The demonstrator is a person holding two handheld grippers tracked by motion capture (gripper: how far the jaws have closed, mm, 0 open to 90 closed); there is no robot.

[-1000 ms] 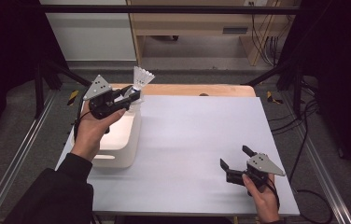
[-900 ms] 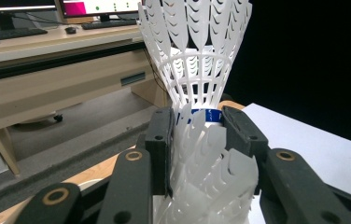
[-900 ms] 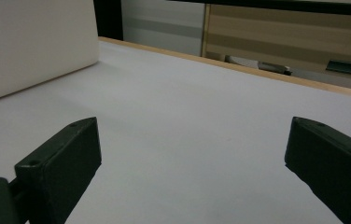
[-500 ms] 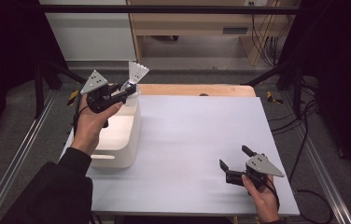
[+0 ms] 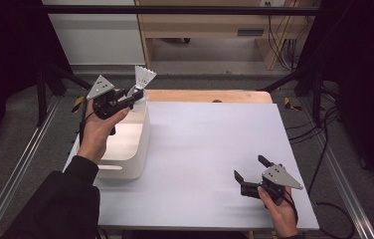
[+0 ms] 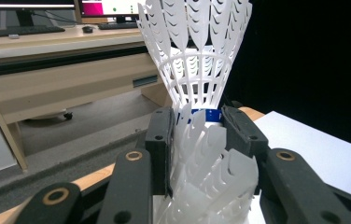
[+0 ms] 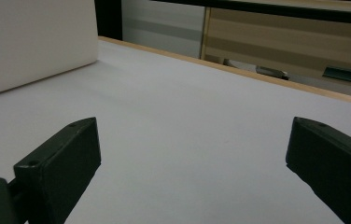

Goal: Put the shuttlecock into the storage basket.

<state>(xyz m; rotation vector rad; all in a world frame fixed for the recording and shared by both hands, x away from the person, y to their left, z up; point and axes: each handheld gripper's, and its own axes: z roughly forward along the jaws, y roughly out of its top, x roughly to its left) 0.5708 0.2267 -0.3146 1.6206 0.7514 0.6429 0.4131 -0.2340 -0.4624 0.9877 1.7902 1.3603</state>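
A white plastic shuttlecock (image 5: 144,78) is shown clamped by its base in the left gripper (image 5: 136,94), which is held above the far end of the white bin (image 5: 128,162) at the left edge of the counter (image 5: 210,149). The pick-up is judged complete, the skirt standing clear of the bin's rim; carrying it off and setting it down is judged to remain. Toward the near right corner of the counter, well apart from the bin, the right gripper (image 5: 248,177) is held low with its jaws spread wide and nothing between them.

In the left gripper view the grip is resolved: the pads are pressed on the blue-banded base of the shuttlecock (image 6: 197,51), and a second white skirt (image 6: 211,177) is seen nested below, between the jaws, so that more than one shuttlecock may be held. In the right gripper view the released right gripper (image 7: 192,158) is seen over bare counter (image 7: 187,121), with the bin's side wall (image 7: 33,42) beyond.
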